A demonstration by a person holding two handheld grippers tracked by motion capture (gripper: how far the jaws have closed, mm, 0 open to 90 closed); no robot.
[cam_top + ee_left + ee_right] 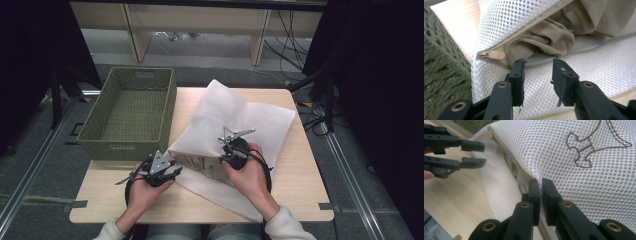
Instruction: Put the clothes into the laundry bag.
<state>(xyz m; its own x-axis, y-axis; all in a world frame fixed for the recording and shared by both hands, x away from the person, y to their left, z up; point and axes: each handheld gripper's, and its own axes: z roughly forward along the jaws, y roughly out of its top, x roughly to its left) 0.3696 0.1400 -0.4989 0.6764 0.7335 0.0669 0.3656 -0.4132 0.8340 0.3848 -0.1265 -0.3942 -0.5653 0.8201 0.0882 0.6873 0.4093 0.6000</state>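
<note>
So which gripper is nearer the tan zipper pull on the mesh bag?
Left. The left gripper hangs open just short of the zipper pull, touching nothing. The right gripper is shut on the mesh bag farther along its open edge.

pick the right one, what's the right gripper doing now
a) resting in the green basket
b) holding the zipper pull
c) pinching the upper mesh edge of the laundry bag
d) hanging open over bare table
c: in the right gripper view the right gripper has its jaws closed on the upper edge of the white mesh laundry bag beside the zipper opening.
</note>
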